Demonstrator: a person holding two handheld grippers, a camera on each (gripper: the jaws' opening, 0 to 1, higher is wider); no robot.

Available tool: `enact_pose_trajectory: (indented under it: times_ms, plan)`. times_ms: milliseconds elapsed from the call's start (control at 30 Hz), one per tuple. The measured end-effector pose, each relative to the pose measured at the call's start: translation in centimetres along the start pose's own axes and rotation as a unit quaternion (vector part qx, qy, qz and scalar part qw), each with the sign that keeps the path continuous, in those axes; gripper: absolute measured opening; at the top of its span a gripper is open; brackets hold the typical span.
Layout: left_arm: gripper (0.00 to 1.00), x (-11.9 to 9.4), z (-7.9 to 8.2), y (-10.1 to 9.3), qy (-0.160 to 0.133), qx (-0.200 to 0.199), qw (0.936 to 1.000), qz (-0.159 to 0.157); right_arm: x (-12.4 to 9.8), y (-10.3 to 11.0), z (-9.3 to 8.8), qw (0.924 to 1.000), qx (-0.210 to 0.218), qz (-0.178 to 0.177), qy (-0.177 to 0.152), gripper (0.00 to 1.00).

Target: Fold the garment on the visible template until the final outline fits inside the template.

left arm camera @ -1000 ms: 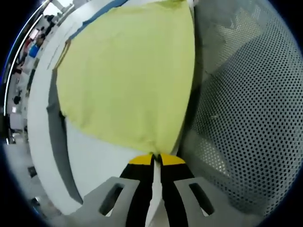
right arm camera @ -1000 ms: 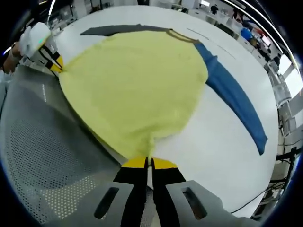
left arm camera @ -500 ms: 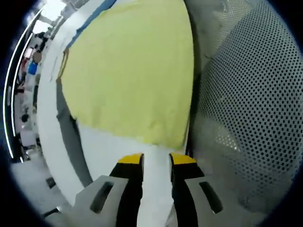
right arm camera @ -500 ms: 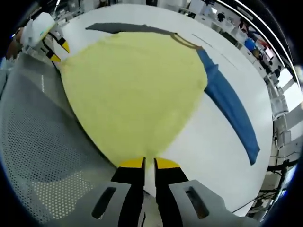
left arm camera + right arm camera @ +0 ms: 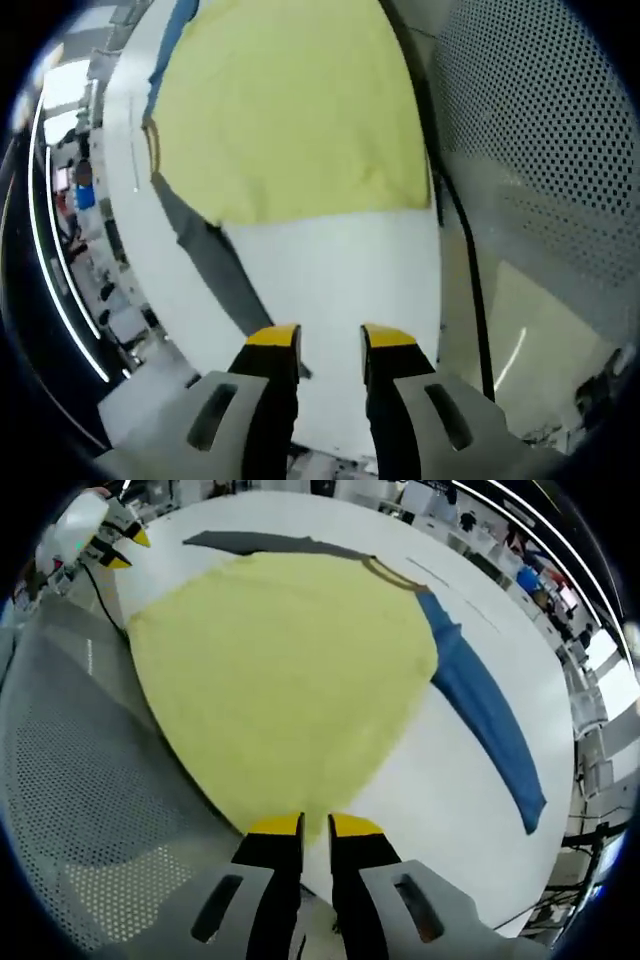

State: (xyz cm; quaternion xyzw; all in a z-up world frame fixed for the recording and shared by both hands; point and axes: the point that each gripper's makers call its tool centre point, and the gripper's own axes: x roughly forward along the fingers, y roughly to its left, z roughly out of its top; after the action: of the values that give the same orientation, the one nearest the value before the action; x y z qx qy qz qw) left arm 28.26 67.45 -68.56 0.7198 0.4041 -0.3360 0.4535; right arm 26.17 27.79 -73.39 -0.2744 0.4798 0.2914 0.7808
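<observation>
Gaping with nothing between its jaws, the left gripper [image 5: 315,340] sits over bare white bench [image 5: 340,290], the yellow garment [image 5: 290,110] lying apart toward the frame's top. The right gripper [image 5: 315,827] has jaws narrowly parted at the garment's near edge, touching or just short I cannot tell, so it is the nearer; the blue sleeve [image 5: 485,715] trails to the right.

A large open lab or workshop hall, judging by what rings the broad white round-edged worktable [image 5: 480,780]. Long bright ceiling light strips [image 5: 45,250] run along the left gripper view's nine o'clock edge, above rows of cluttered benches and equipment [image 5: 105,290]. In the right gripper view, more crowded workstations [image 5: 540,575] sit at about two o'clock, and a grey perforated metal panel [image 5: 80,780] fills the eight o'clock side
</observation>
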Motion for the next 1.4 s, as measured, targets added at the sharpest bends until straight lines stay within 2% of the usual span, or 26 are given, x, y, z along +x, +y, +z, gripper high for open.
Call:
enact_pose_trajectory:
  times_ms: [200,400,600,867,1133,1267,1333,1400]
  plan:
    - [0.22,-0.7,-1.1,0.2,0.025,0.028,0.9992,0.013,-0.1,-0.9,0.2,1.0,-0.001,-0.005,0.002,0.1]
    - [0.23,-1.6,-0.8,1.1,0.016,0.018,0.9994,0.026,0.3,-1.7,0.6,0.9999,0.005,-0.006,-0.007,0.11]
    - [0.24,-1.6,-0.3,1.0,0.014,0.031,0.9991,0.023,0.2,-3.1,0.8,0.9994,0.019,-0.016,-0.025,0.13]
    - [0.29,-1.8,-0.6,1.4,0.03,0.025,0.999,0.022,-1.0,-8.7,-0.5,0.9944,0.059,-0.066,-0.058,0.19]
    - [0.36,-2.1,-0.9,1.5,0.047,-0.008,0.9988,0.01,-2.2,-14.0,-2.1,0.9868,0.086,-0.112,-0.08,0.26]
    - [0.39,-2.3,-1.0,1.8,0.054,-0.024,0.9982,0.001,-2.8,-16.4,-3.0,0.98,0.115,-0.129,-0.099,0.29]
    - [0.42,-2.3,-1.0,2.1,0.053,-0.047,0.9975,0.003,-3.2,-18.6,-3.9,0.9733,0.139,-0.143,-0.113,0.3]
    - [0.45,-2.5,-1.1,2.2,0.053,-0.06,0.9968,0.002,-3.6,-19.6,-4.3,0.9677,0.163,-0.144,-0.127,0.31]
